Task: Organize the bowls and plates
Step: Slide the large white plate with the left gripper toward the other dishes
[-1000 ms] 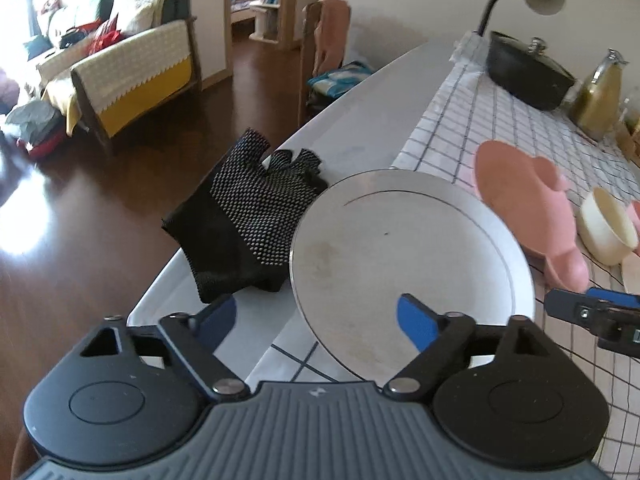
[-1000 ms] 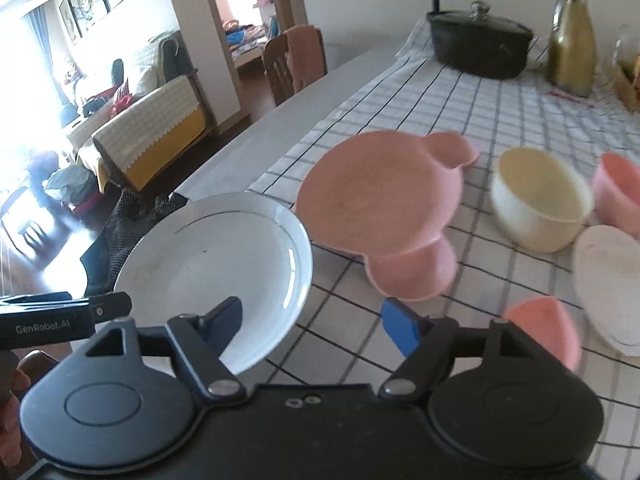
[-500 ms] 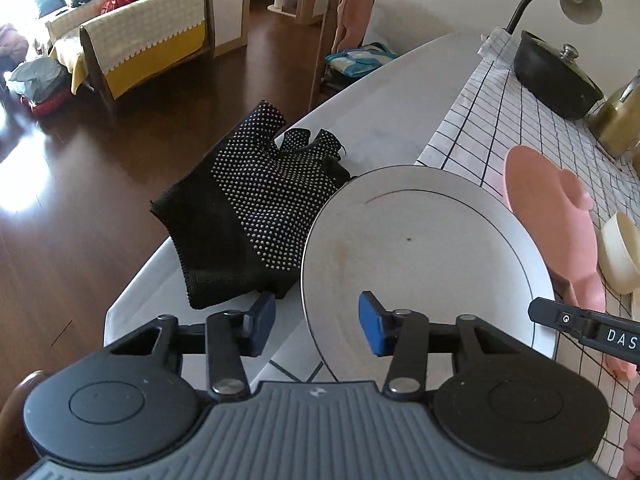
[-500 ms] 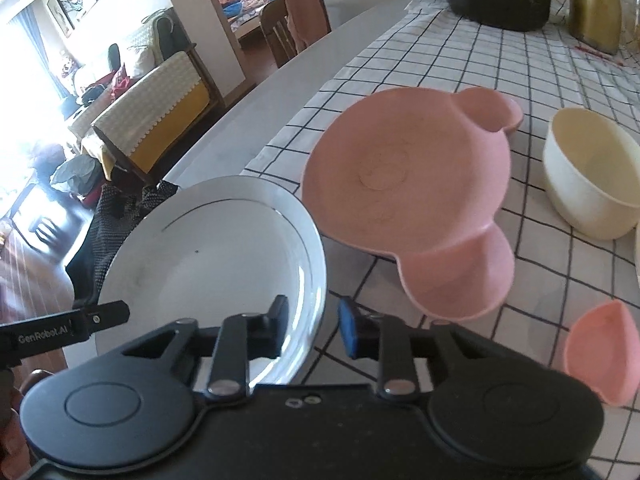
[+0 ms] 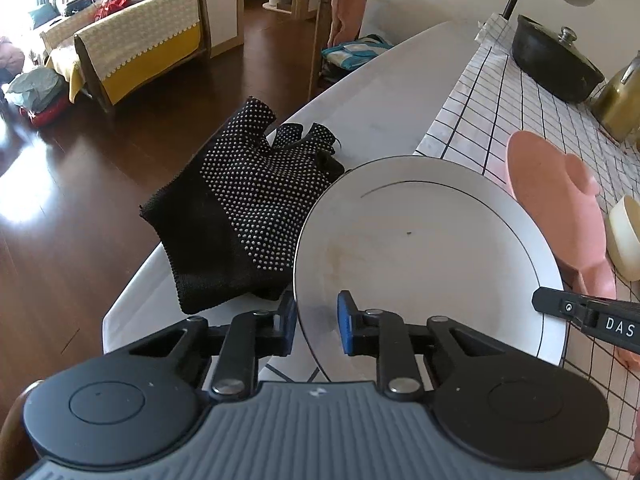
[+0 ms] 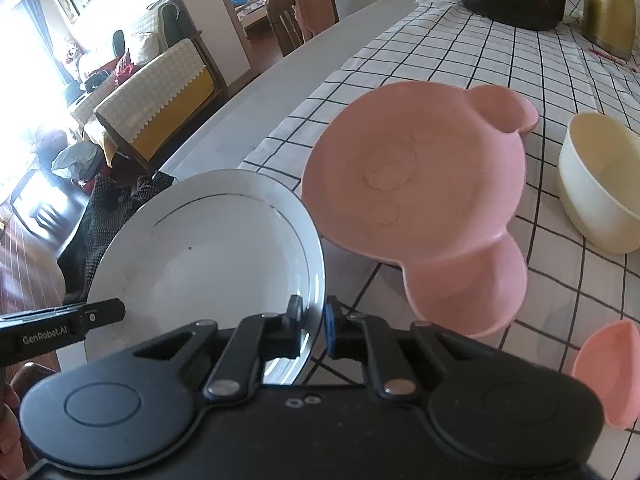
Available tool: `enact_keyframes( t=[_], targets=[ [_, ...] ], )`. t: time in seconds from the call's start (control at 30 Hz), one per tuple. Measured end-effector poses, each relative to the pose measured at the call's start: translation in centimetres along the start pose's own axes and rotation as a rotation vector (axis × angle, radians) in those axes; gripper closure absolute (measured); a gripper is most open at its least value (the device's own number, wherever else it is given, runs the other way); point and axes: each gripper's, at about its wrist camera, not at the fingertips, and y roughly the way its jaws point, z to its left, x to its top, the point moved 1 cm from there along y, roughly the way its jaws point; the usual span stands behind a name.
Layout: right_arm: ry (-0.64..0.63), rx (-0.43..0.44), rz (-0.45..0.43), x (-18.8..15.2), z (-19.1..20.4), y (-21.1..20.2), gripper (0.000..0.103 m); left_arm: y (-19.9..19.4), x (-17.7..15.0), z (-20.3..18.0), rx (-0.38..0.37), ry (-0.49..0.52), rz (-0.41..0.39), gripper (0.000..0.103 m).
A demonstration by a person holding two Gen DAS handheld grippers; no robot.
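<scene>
Two grippers grip one white plate (image 5: 424, 248) by opposite rims: the left gripper (image 5: 316, 322) has its blue pads closed on the plate's near-left edge, the right gripper (image 6: 313, 330) is clamped on its right edge. Beside the plate's left lies a black dotted glove (image 5: 240, 208); touching its right rim sits a pink bear-shaped plate (image 6: 416, 192), with a cream bowl (image 6: 600, 188) beyond that.

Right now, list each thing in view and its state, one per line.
Left tool: shut on white plate's left rim.
Right tool: shut on white plate's right rim.
White plate: gripped by both tools, faintly stained.
Pink bear plate: upright, empty.
Cream bowl: upright, empty.
Black pot: lid on.
Black glove: lying flat beside plate.
</scene>
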Motion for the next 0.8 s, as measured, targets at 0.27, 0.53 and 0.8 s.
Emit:
enact_keyframes(
  t=[0.27, 0.53, 0.8],
  targets=[
    [-0.023, 0.003, 0.002, -1.3, -0.3, -1.7, 0.094, -1.2, -0.7, -0.5, -0.029, 0.016, 0.0, 0.083],
    [-0.022, -0.004, 0.012, -4.3, -1.5, -5.2, 0.093, -2.9, -3.1, -2.4, -0.064, 0.09, 0.011, 0.083],
    [-0.001, -0.023, 0.036, -6.8, -2.8, -6.8, 0.093, -3.1, -5.0, -3.6, -0.093, 0.139, 0.045, 0.083]
  ],
)
